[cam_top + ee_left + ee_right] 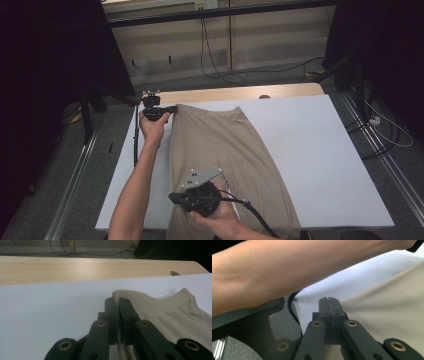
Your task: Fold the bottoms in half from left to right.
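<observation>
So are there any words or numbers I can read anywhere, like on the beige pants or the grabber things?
None can be read.
Beige pants: plain cloth, no label or print to see.
Left gripper and right gripper: plain black, no writing.
White table cover: blank.
Small white thing on the floor at the right: too small to tell if it carries text.

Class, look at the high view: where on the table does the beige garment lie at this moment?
The beige garment lies left of centre on the white table, running from the left gripper at its far corner down to the right gripper at the near edge.
</observation>
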Demonstrator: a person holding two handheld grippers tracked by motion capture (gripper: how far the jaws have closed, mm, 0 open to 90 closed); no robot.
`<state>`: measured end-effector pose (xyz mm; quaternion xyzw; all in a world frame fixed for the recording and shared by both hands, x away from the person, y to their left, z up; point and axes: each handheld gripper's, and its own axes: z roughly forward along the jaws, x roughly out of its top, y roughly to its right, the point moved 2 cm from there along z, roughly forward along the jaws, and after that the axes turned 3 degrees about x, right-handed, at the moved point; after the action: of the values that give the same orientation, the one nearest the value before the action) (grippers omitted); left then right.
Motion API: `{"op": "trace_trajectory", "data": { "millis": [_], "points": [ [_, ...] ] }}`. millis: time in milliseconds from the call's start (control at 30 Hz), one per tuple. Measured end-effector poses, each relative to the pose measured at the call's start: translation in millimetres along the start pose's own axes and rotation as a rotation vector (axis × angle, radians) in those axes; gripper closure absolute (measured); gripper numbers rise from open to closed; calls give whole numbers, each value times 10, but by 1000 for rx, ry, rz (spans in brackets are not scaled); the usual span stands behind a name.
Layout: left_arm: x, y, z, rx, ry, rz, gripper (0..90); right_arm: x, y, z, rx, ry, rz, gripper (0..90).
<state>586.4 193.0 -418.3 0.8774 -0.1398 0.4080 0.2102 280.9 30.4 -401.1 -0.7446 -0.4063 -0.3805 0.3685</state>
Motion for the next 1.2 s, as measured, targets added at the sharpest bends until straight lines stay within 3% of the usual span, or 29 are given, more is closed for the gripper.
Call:
{"op": "trace_trajectory", "data": {
  "millis": [400,567,700,933,1200],
  "points": [
    [139,-207,-378,48,19,-10,860,266,-150,24,52,55,-27,900],
    [294,-244,-645,85,28,27,861,536,-213,-30,70,110,-69,900],
    [323,-255,-713,104,25,33,860,582,-204,-57,71,127,-71,900],
    [238,-210,-516,104,12,17,858,370,-156,-95,76,98,-29,900],
    [233,23,-318,81,3,37,857,162,-80,-394,50,93,19,900]
  ]
}}
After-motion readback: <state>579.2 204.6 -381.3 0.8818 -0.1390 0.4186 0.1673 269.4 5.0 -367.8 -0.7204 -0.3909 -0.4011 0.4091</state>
